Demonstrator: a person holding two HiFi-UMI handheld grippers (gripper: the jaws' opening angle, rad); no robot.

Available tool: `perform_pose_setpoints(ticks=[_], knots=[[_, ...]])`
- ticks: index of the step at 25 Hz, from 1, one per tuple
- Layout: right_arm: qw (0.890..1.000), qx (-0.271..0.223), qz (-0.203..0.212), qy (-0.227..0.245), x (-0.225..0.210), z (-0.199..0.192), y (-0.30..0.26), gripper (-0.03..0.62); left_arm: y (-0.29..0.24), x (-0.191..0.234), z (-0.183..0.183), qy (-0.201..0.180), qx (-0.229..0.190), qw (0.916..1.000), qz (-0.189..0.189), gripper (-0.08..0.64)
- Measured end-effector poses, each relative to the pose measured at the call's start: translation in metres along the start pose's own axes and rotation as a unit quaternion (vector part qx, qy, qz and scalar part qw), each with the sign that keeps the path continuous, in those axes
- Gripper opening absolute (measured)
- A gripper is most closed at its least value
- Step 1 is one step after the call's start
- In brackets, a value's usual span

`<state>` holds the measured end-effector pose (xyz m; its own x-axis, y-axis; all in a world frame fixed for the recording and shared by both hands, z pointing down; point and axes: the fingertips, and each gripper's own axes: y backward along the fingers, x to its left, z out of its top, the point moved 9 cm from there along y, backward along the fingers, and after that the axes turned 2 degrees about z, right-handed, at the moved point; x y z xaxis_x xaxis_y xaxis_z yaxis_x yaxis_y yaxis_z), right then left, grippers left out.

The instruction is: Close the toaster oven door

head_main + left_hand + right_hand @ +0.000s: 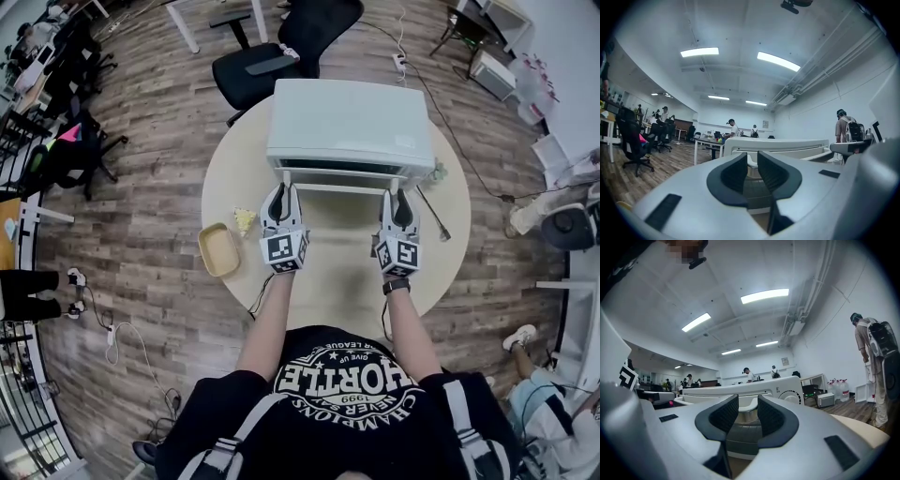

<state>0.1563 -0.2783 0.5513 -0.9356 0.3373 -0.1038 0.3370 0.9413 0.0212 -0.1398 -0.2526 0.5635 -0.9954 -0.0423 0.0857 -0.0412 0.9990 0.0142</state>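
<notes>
White toaster oven [352, 127] at the far side of the round counter [220, 178], its door [345, 185] hanging open toward the person. The door's front edge runs left to right, just ahead of both tools. The left tool [281, 191] and right tool [398, 195] sit at its two ends (equally near), jaws spread and pinching nothing.

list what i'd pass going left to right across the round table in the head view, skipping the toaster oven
yellow dish → small yellow scrap → left tool → right tool → thin dark rod
</notes>
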Motion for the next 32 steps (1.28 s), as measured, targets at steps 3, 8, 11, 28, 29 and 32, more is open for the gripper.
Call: perform_pose_setpoints(ticks=[3,8,11,28,29,32], knots=[[1.0,-0.005,0.002,-0.001,-0.001,0.002,-0.003,0.133,-0.003,0.0,0.003,0.002,-0.003,1.0,0.001,0.08],[1.0,-0.011,0.003,-0.003,-0.003,0.002,-0.01,0.134,-0.01,0.001,0.003,0.002,-0.006,1.0,-0.001,0.08],[1.0,-0.013,0.004,-0.004,-0.005,0.002,-0.013,0.135,-0.013,0.0,0.004,-0.003,-0.007,1.0,-0.001,0.08],[1.0,-0.018,0.015,-0.018,-0.01,0.001,-0.021,0.135,-0.021,0.002,0.002,0.01,-0.007,0.9999,-0.001,0.08],[1.0,-0.016,0.014,-0.02,-0.01,0.002,-0.022,0.135,-0.022,0.002,0.003,0.011,-0.007,0.9999,-0.001,0.08],[1.0,-0.012,0.012,-0.022,-0.01,0.003,-0.023,0.135,-0.025,0.002,0.003,0.012,-0.005,0.9999,-0.002,0.08]])
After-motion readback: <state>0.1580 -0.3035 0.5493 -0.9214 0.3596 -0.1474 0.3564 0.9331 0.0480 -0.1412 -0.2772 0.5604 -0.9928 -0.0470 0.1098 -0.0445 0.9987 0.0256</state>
